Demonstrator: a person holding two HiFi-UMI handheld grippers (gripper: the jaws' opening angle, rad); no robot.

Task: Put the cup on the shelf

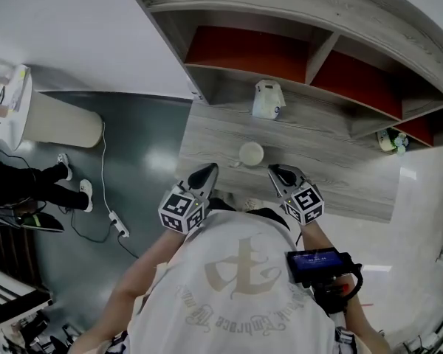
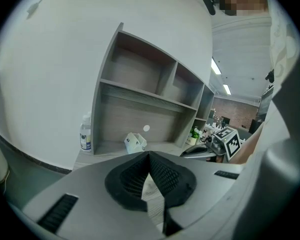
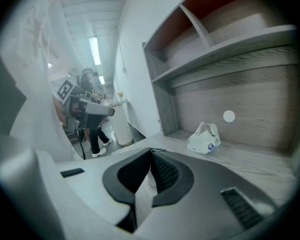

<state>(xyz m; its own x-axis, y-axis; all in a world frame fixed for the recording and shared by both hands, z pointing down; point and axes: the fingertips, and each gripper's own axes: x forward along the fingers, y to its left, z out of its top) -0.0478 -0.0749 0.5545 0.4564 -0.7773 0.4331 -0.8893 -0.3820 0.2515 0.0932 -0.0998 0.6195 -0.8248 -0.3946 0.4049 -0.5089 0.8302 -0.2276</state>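
The grey wooden shelf unit (image 1: 280, 17) with red-backed compartments stands along the back edge of the wood-grain worktop (image 1: 347, 179). At the front edge, the left tool (image 1: 211, 168) and the right tool (image 1: 274, 170) hover side by side. Each has its black pads pressed together at the tips with nothing pinched between them. A white bag (image 1: 268, 99) sits toward the back edge under the shelf, and the small white cup (image 1: 251, 153) stands upright on the worktop near the front edge, just beyond and between the two tool tips, touched by neither.
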